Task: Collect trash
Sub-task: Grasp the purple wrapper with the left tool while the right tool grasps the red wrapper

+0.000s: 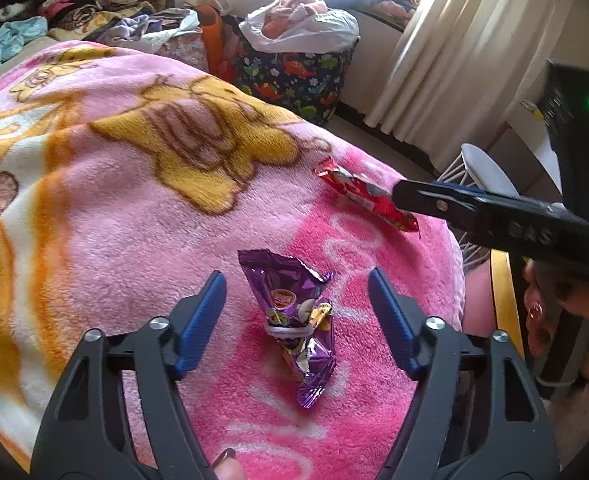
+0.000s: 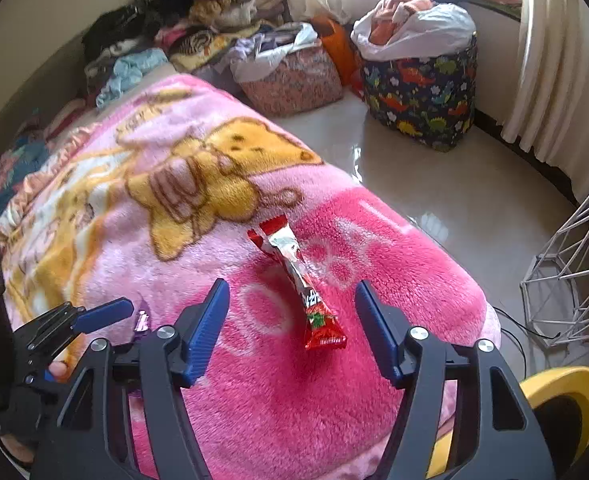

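Observation:
A crumpled purple snack wrapper [image 1: 290,312] lies on the pink cartoon blanket [image 1: 134,200]. My left gripper [image 1: 296,276] stands open astride it, its blue pads clear of the foil on both sides. Farther right on the blanket lies a long red wrapper [image 2: 322,328], with my right gripper [image 2: 291,285] open around its near end and not touching it. In the left wrist view the red wrapper [image 1: 350,188] shows beside the right gripper's fingers [image 1: 414,196]. In the right wrist view only a corner of the purple wrapper [image 2: 142,320] shows.
On the shiny floor past the bed stand a dinosaur-print basket [image 2: 418,92] holding a white bag of clothes and a pink patterned basket [image 2: 294,80]. Piled clothes [image 2: 198,20] line the far wall. A white wire stool [image 2: 566,280] and a yellow chair [image 2: 562,392] stand at the right.

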### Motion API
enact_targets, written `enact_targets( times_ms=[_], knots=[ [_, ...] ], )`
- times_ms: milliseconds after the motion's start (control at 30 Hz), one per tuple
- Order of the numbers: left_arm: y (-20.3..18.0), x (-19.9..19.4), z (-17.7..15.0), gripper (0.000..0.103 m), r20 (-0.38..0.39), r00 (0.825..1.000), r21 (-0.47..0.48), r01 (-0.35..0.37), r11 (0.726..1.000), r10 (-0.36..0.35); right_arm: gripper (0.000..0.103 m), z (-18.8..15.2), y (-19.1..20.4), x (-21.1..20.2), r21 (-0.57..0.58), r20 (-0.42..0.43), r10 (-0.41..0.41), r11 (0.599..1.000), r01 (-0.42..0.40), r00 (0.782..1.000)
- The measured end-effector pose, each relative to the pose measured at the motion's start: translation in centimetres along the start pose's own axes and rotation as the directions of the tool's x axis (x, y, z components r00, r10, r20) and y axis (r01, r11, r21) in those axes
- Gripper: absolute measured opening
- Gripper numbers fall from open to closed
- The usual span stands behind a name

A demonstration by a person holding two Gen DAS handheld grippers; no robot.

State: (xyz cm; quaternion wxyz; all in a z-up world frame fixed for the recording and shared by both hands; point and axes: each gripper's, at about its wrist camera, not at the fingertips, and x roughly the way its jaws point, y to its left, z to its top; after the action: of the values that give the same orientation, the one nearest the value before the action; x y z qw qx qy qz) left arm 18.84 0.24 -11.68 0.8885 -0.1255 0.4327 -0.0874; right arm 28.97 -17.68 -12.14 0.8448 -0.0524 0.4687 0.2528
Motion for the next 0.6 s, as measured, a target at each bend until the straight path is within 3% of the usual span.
enact_targets(
  times_ms=[333,400,600],
  knots=[
    [-0.3,1.2,-0.7,0.049,-0.037,0.999,0.004,0.010,1.000,-0.010,0.035,0.8,0.2,4.1,-0.050,-0.145,-0.067,0.997,0.060,0.987],
    [-0.1,1.3,-0.6,0.045,-0.038,0.999,-0.003,0.006,1.000,-0.007,0.015,0.7,0.2,4.5,-0.048,-0.162,-0.062,0.997,0.055,0.985],
    [0.4,1.2,-0.7,0.031,-0.041,0.999,-0.013,0.002,1.000,-0.003,0.013,-0.1,0.5,3.6,-0.006,-0.149,-0.006,1.000,0.005,0.989]
  ],
)
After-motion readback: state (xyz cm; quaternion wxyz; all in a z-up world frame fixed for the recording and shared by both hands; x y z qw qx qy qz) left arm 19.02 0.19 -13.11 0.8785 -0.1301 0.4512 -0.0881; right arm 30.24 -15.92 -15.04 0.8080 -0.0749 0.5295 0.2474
